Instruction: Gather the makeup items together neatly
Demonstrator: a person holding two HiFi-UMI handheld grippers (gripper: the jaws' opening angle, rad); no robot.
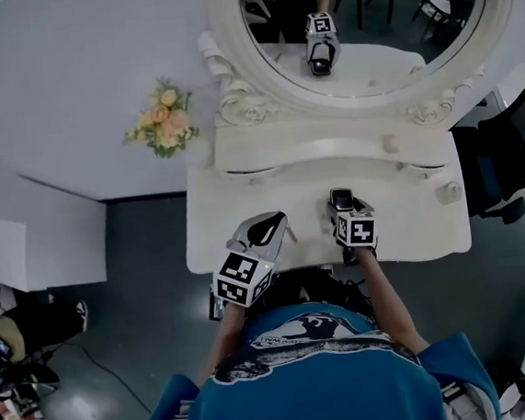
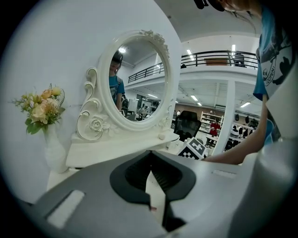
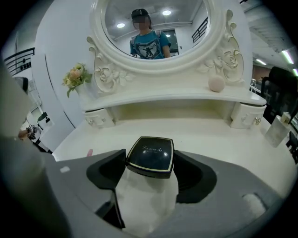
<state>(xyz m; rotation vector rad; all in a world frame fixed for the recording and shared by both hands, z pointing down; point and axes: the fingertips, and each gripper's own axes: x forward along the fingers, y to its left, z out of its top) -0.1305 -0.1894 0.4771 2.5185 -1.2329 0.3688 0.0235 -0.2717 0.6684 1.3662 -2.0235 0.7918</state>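
My right gripper (image 1: pixel 340 199) (image 3: pixel 150 152) is shut on a black square compact (image 3: pixel 152 160) with a gold rim. It holds the compact just above the white dressing table (image 1: pixel 412 227), near the front middle. My left gripper (image 1: pixel 276 222) (image 2: pixel 150 155) hovers at the table's front left with its jaw tips touching and nothing between them. A slim pink stick (image 1: pixel 292 234) (image 3: pixel 89 152) lies on the table beside the left gripper. On the raised shelf under the mirror rests a pink sponge (image 1: pixel 390 143) (image 3: pixel 216 83).
An oval mirror (image 1: pixel 364 19) in a carved white frame stands at the back. A vase of flowers (image 1: pixel 165 120) (image 2: pixel 42 109) stands at the left. A small pale container (image 1: pixel 447 192) (image 3: pixel 278 131) sits at the table's right end. A black chair (image 1: pixel 508 167) is at the right.
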